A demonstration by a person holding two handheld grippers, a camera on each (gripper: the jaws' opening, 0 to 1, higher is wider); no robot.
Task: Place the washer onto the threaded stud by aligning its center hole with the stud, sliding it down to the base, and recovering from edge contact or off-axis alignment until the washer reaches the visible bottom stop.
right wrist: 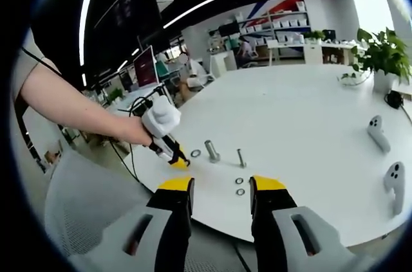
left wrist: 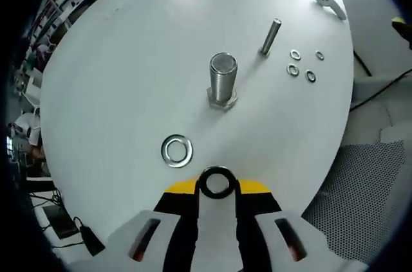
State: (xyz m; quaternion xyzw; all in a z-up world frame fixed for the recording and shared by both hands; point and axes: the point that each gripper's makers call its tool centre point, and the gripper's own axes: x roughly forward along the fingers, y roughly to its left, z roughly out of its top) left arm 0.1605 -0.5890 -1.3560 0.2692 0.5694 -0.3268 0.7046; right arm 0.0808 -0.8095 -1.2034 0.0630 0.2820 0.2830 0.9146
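No text or label can be read

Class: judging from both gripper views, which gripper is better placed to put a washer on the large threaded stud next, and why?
Left. The left gripper already grips a dark ring-shaped washer, with the large silver threaded stud straight ahead. The right gripper is open, holds nothing, and sits back beyond the white table's edge.

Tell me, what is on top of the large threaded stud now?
Nothing sits on the large threaded stud; its flat top is bare. The washer is in the left gripper, apart from it. Another large washer lies on the table.
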